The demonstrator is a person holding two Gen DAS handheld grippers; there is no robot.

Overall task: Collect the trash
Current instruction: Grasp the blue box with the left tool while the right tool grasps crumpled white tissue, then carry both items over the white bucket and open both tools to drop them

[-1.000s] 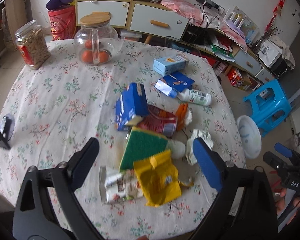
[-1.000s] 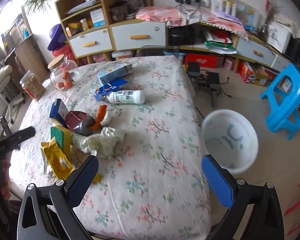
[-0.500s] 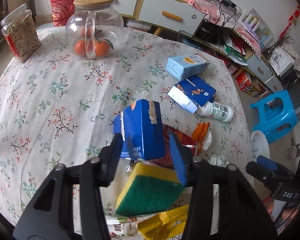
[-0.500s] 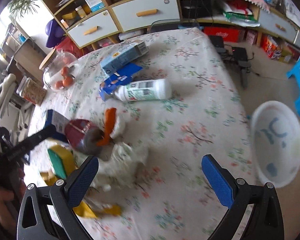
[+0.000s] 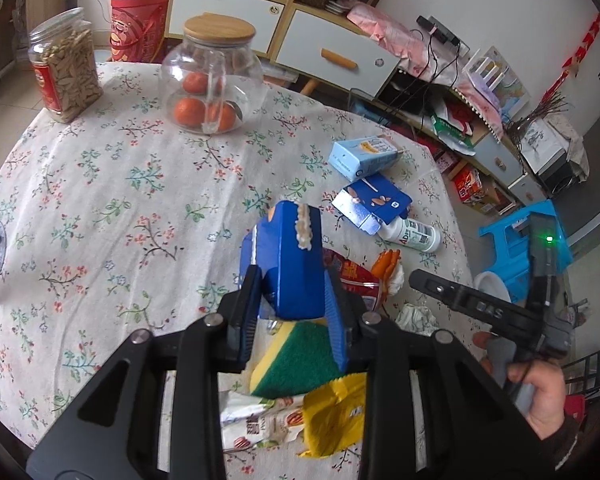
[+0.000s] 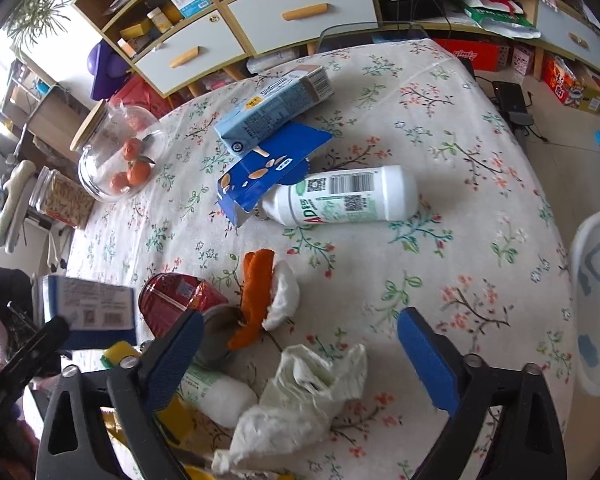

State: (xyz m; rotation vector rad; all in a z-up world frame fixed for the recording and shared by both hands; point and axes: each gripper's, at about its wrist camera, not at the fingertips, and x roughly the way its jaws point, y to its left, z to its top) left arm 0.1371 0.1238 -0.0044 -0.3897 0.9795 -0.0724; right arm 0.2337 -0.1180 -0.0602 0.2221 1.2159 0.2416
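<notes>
Near the worktop's front edge, my left jaws are closing on the light, crushable carton (image 5: pixel 288 264); my right jaws are narrowing, empty, above soft tissue (image 6: pixel 312 392).

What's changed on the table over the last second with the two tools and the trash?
The left tool moved in over the pile and closed on the dark blue carton; its jaws are still closing. The right tool came down toward the crumpled white wrapper, jaws closing, nothing gripped. The white bottle and the other cartons stayed put.
</notes>
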